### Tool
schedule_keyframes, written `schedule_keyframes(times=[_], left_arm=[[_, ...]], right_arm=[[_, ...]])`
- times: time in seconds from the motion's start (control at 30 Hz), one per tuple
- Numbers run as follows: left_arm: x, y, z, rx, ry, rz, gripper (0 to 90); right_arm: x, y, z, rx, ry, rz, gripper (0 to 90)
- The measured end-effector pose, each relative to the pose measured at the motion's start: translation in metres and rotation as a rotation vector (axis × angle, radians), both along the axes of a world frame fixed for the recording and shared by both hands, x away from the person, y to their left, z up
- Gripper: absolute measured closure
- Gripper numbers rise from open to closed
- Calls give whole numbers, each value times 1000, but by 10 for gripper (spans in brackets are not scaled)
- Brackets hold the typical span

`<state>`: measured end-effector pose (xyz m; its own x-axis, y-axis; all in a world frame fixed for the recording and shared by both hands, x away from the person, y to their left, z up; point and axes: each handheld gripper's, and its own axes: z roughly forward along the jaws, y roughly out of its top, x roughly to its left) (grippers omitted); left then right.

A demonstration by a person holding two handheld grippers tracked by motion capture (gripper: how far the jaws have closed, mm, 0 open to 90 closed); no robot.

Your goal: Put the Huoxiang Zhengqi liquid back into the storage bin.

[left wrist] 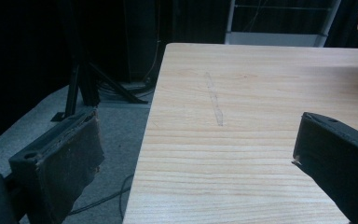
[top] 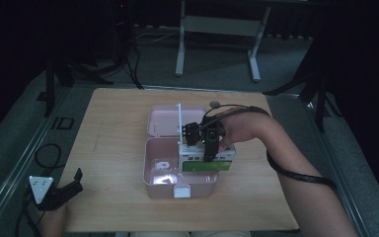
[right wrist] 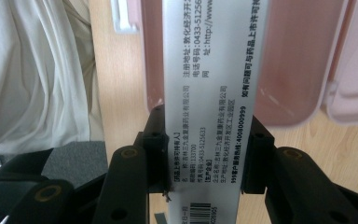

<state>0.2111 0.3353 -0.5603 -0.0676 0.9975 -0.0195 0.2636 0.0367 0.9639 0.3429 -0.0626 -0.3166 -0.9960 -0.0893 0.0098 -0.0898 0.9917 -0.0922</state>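
A pink plastic box (top: pixel 154 163) stands open in the middle of the wooden table (top: pixel 113 123), its lid (top: pixel 165 120) folded back flat. My right gripper (top: pixel 208 148) is shut on a white and green medicine carton (top: pixel 197 164) and holds it over the box's right half. In the right gripper view the jaws clamp the carton (right wrist: pixel 209 70) on both sides, with the pink box (right wrist: pixel 289 60) beyond it. My left gripper (top: pixel 79 180) rests at the table's front left corner, open, holding nothing. Its jaws (left wrist: pixel 198 126) stand wide apart over the table's left edge.
A white latch (top: pixel 181 191) sits on the box's front wall. A small round object (top: pixel 215 104) lies behind the lid. Black stand legs (top: pixel 54 74) and cables (top: pixel 44 153) lie on the grey floor to the left. White cloth (right wrist: pixel 37 70) hangs by the table's front edge.
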Motion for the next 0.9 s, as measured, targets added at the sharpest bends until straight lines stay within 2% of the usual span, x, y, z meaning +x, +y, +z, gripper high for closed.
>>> schedule_keyframes(times=[0.43,0.67,0.9], left_arm=[[0,1,0,-6,0,-4,16],[0,1,0,-5,1,-6,16],[0,1,0,-4,3,-7,16]], right_arm=[[-6,30,-14,-1,9,33,625],[-4,35,-27,5,13,42,625],[3,33,-50,1,18,32,624]])
